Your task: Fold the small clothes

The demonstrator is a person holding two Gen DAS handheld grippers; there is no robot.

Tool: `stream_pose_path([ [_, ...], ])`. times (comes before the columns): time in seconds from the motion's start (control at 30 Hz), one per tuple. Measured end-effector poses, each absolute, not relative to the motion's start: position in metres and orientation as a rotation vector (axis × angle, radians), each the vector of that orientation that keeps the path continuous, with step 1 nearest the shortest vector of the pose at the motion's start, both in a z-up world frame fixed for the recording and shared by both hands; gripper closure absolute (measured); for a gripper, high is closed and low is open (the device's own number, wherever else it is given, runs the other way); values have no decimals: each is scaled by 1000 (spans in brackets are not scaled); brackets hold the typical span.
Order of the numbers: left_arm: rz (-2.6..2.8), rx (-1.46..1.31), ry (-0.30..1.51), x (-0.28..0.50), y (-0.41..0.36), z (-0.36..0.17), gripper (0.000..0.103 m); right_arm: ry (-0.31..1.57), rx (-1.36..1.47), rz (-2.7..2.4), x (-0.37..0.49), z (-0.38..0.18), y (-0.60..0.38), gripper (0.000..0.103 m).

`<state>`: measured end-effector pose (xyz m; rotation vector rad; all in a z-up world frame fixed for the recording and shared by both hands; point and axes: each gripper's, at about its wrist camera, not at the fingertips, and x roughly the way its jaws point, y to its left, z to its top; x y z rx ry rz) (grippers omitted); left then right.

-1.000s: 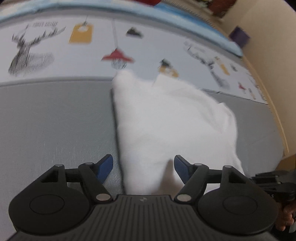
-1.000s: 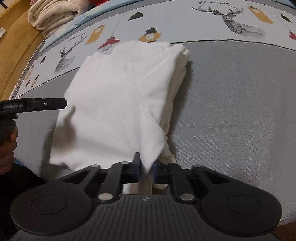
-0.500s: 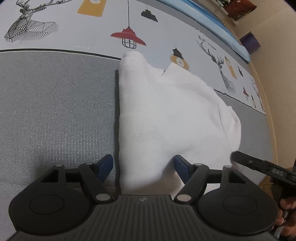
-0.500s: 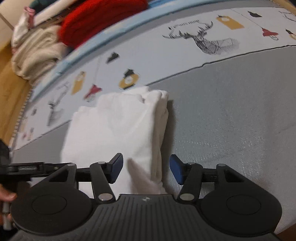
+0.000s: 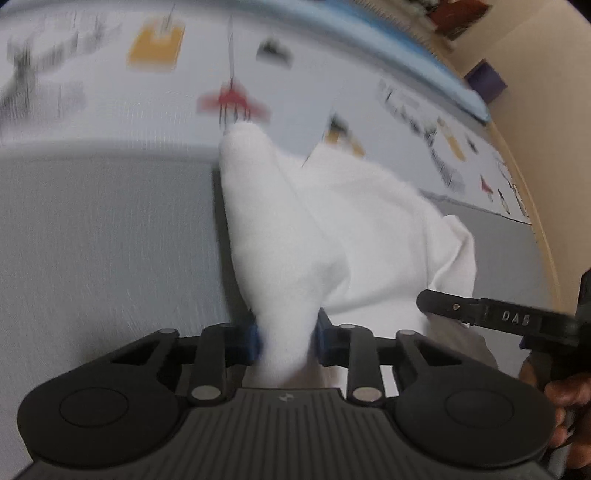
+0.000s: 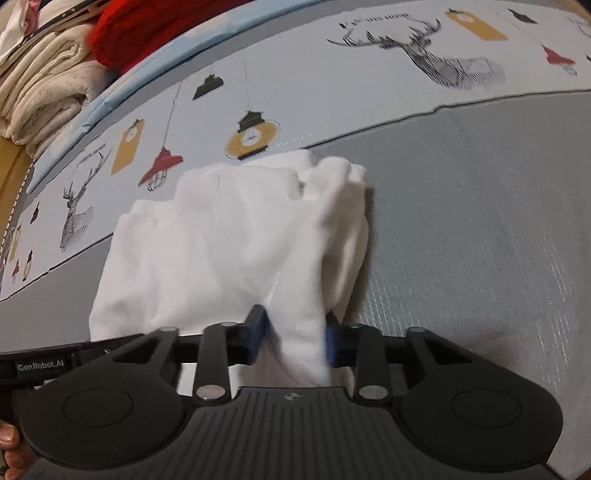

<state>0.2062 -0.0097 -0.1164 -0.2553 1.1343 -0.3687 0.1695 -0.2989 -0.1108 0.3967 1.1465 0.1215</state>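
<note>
Grey mat [image 5: 103, 236] with a printed cloth [image 5: 110, 96] along its far edge: deer heads, lamps, yellow tags. On the mat, near its middle, a white garment [image 5: 354, 221], folded into a narrow stack; its far end lies over the seam where grey meets print.

Left gripper [image 5: 286, 341]: blue pads pressed on the near left corner of the garment, fabric bunched between them and drawn up off the mat in a peak. Jaws have just been closing, cloth between them. View blurred.

Right gripper [image 6: 293, 339]: pads clamped on the near right corner, a thick fold of white cloth pinched between them. Jaws have just been closing on it too. In the left view its black finger juts in from the right, over the garment's near right edge.

Far left in the right view: cream towels [image 6: 40, 85] stacked, a red knit [image 6: 155, 26] beside them, beyond a pale blue border.
</note>
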Motion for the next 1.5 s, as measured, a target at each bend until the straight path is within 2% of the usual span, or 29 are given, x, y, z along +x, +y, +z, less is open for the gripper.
stream_pose_path([
  [0.1, -353, -192, 1032, 207, 2, -93, 73, 1075, 477, 156, 175, -102, -296, 80],
  [0.37, -274, -217, 940, 222, 67, -75, 70, 911, 458, 235, 208, -81, -238, 80],
  [0.4, -261, -222, 934, 225, 72, -73, 68, 894, 451, 246, 212, -79, -230, 80],
  [0.47, -171, -232, 901, 226, 86, -67, 51, 863, 431, 270, 216, -76, -217, 80],
  [0.5, -131, -239, 875, 225, 91, -62, 47, 854, 422, 274, 219, -74, -211, 80],
  [0.57, -131, -267, 868, 223, 100, -58, 44, 858, 384, 251, 227, -76, -202, 76],
  [0.63, -187, -263, 932, 220, 98, -63, 44, 896, 336, 176, 232, -82, -196, 62],
  [0.77, -215, -145, 1017, 211, 87, -76, 44, 921, 340, 95, 231, -84, -203, 61],
  [0.83, -224, -129, 1072, 207, 89, -87, 44, 931, 357, 113, 228, -82, -205, 52],
  [0.93, -213, -126, 1174, 204, 90, -108, 44, 1005, 325, 149, 221, -88, -200, 45],
  [1.07, -218, -155, 1211, 200, 90, -117, 46, 1127, 243, 175, 209, -103, -191, 47],
  [1.1, -218, -157, 1199, 199, 90, -116, 47, 1127, 231, 179, 207, -103, -190, 56],
  [1.13, -220, -164, 1179, 197, 90, -112, 48, 1116, 233, 186, 205, -101, -191, 72],
  [1.23, -204, -166, 1187, 194, 89, -112, 48, 1085, 263, 190, 200, -95, -196, 83],
  [1.3, -176, -119, 1238, 193, 87, -120, 48, 1093, 260, 187, 199, -96, -196, 83],
  [1.4, -212, -121, 1174, 187, 84, -106, 48, 1104, 279, 180, 199, -97, -202, 80],
  [1.43, -234, -125, 1163, 185, 84, -105, 48, 1110, 281, 174, 199, -96, -204, 75],
  [1.5, -202, -61, 1249, 184, 82, -124, 48, 1121, 276, 161, 197, -97, -210, 68],
])
